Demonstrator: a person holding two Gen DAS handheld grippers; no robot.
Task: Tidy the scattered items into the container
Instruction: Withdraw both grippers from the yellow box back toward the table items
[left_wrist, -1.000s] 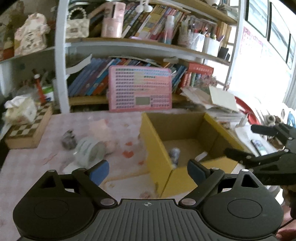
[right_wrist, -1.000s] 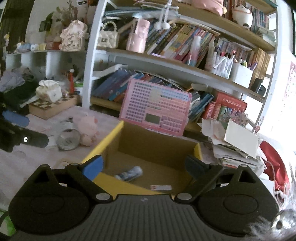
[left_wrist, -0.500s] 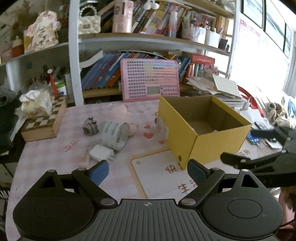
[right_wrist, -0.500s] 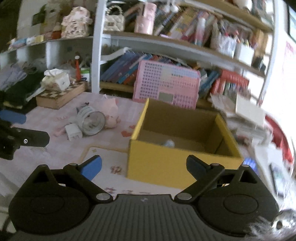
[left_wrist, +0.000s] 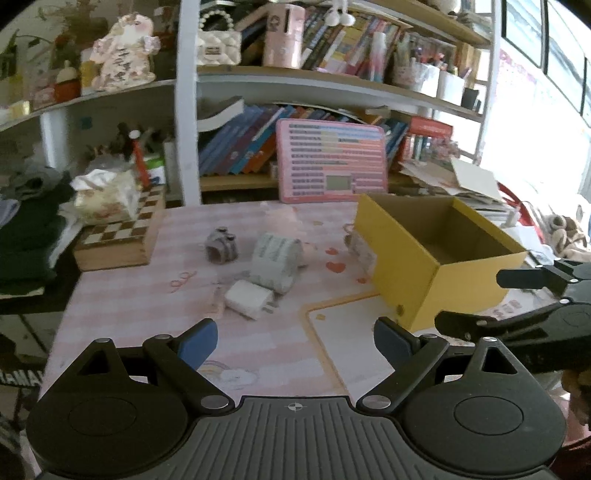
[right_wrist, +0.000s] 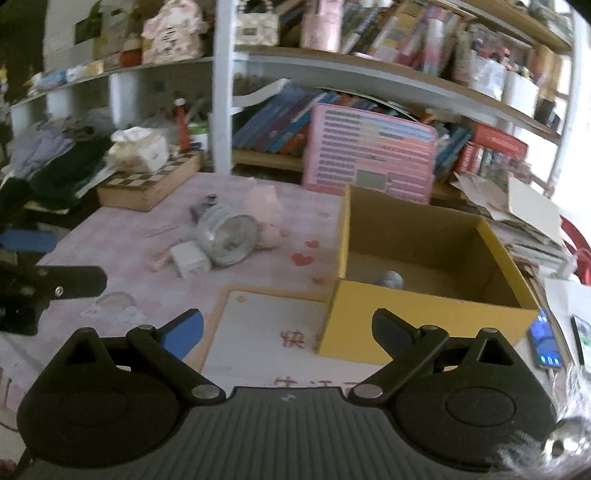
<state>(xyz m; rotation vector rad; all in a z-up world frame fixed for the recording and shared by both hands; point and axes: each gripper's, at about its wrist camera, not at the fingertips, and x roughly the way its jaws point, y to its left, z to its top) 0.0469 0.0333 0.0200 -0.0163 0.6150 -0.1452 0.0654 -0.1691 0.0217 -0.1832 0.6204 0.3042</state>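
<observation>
Cardboard box (left_wrist: 406, 266), yellow outside and open-topped, stood on pink tabletop (left_wrist: 122, 302), right of centre, one corner over a pale mat (left_wrist: 343, 332). Inside, seen from right wrist view, lay one small grey roundish item (right_wrist: 389, 278) near the front wall; identity unclear. Scattered to the left of box, still on tabletop: white charger plug (left_wrist: 245, 298) touching a clear roll with pale printed wrap (left_wrist: 275, 262), small grey object (left_wrist: 221, 249) just beyond, pink plush pig (right_wrist: 267, 214) behind the roll, thin pink stick (left_wrist: 216, 304) beside the plug. Another small item (left_wrist: 354, 242) sat against the box's left wall, too blurred to name. Left hand-held gripper (left_wrist: 295, 341) hovered above the mat's near edge, jaws spread wide, nothing between blue pads. Right hand-held gripper (right_wrist: 288, 332) likewise gaped wide and empty, aimed at the box's near left corner. Chessboard case (left_wrist: 122, 238) with tissue pack on top rested at the far left, pink keyboard toy (left_wrist: 332, 160) propped against bookshelf behind.
</observation>
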